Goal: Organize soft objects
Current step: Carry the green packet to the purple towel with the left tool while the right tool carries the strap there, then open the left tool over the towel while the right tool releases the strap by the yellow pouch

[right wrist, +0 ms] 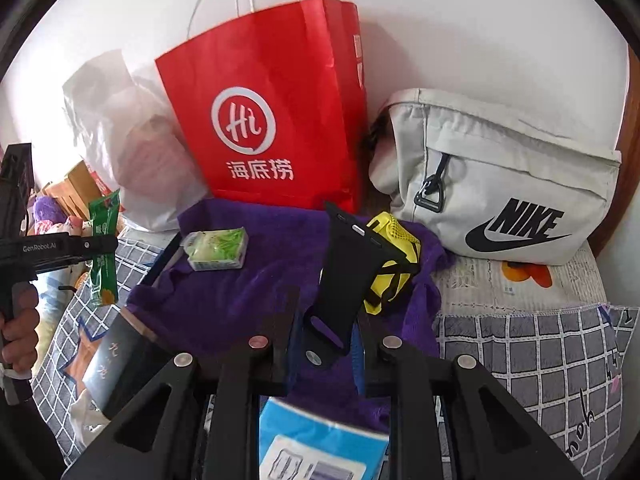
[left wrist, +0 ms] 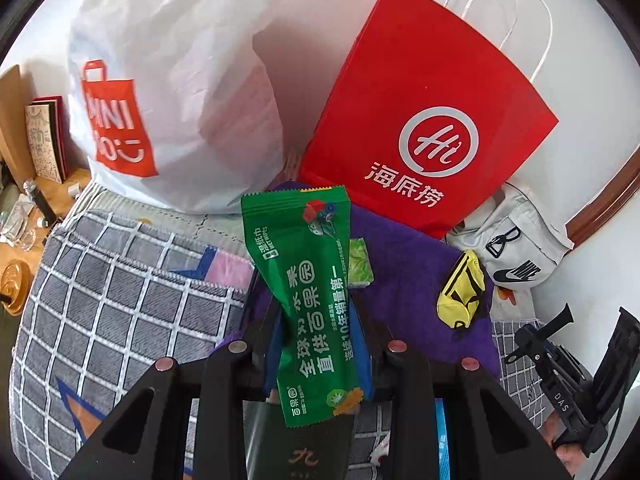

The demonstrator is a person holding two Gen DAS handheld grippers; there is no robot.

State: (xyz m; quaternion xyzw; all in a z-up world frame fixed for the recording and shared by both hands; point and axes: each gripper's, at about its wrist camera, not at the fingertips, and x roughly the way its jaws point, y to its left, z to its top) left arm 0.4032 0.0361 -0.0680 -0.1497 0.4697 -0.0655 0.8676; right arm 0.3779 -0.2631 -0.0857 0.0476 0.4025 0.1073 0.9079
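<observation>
A: What do we hold in our left tongs (left wrist: 316,320)?

B: A green pack of wet wipes (left wrist: 308,288). The 2 fingers pinch it from both sides, near its bottom half. The top of the pack sticks up past the tips.

A: And our right tongs (right wrist: 328,320)?

B: They pinch a flat black thing (right wrist: 352,280). It stands up between the fingers and leans a bit to the right. We cannot tell what it is.

A: What lies under us?

B: A purple towel (right wrist: 264,280) on the checked bed cover (right wrist: 540,344). A small green tissue pack (right wrist: 218,248) lies on the towel, ahead of our right tongs and to their left. It touches neither pair.

A: And the yellow pouch (right wrist: 394,272)?

B: It lies on the towel too, just behind the black thing.

A: What is at the back?

B: A red paper bag (right wrist: 280,120) stands by the wall. A white plastic bag (left wrist: 168,92) is to its left. A grey bag (right wrist: 500,184) is to its right.
</observation>
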